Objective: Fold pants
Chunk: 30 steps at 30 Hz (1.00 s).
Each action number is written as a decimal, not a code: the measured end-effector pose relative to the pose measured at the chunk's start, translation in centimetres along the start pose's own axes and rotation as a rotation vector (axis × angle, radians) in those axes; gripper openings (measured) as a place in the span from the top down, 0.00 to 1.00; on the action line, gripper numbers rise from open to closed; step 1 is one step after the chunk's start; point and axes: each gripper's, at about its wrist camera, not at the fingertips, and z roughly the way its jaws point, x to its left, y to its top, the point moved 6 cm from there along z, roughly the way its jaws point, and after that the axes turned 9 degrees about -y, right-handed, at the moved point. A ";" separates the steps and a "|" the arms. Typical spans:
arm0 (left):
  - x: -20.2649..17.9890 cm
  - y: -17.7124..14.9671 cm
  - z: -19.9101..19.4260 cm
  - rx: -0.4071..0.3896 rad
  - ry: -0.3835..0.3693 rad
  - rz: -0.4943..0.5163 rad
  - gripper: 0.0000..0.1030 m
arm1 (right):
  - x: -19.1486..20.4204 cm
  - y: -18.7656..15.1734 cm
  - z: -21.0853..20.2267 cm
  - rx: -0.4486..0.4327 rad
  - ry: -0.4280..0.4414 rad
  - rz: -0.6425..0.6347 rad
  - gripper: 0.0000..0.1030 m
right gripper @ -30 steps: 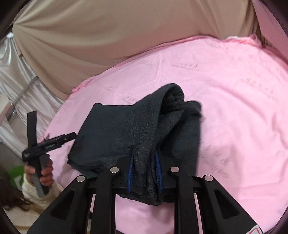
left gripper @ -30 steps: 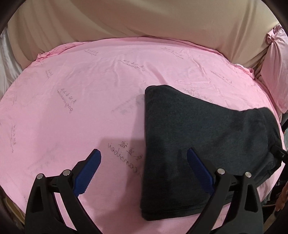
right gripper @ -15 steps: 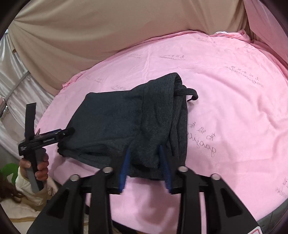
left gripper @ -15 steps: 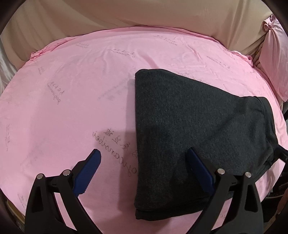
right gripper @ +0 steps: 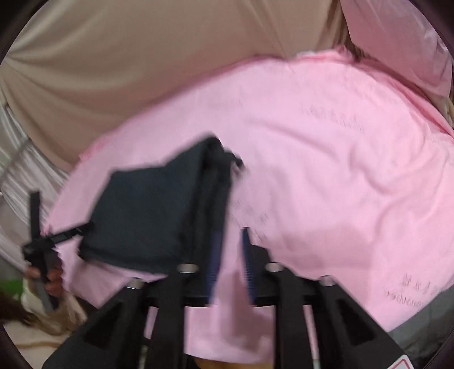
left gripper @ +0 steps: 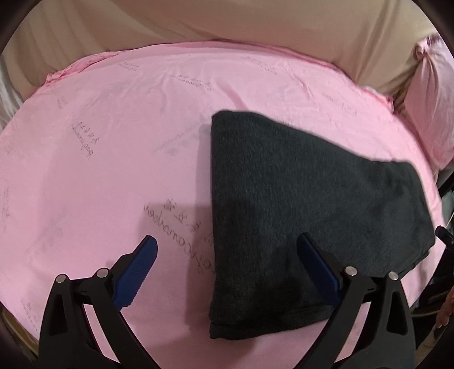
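Note:
The dark grey pants [left gripper: 312, 213] lie folded into a compact stack on the pink sheet [left gripper: 113, 156]. My left gripper [left gripper: 226, 238] hovers wide open over their near left edge; one blue pad is above the sheet, the other above the cloth, and neither touches. In the blurred right wrist view the pants [right gripper: 147, 210] lie to the left, waistband side nearest. My right gripper [right gripper: 229, 244] sits just right of them, its jaws opening, with only pink sheet showing between the pads. The left gripper [right gripper: 54, 238], held by a hand, shows at the far left.
A beige drape [left gripper: 227, 22] rises behind the bed. A pink pillow [left gripper: 434, 113] lies at the bed's right end. The sheet's near edge [right gripper: 227, 335] drops off just under my right gripper. Bare pink sheet spreads left of the pants.
My right gripper let go of the pants' waistband fold, opened, and drew back to the right. The pants dropped flat. The left gripper hardly moved and stayed open.

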 end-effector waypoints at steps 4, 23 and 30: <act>0.8 2.1 -0.2 -0.021 -0.039 -0.069 0.05 | 3.8 3.5 1.6 -0.023 0.039 -0.088 0.40; 0.2 4.5 3.8 -0.011 0.135 0.051 0.05 | 3.0 2.6 4.0 0.016 -0.050 -0.076 0.62; -0.3 3.5 3.9 0.004 0.135 0.058 0.05 | 4.4 -1.9 4.5 0.080 -0.138 -0.199 0.64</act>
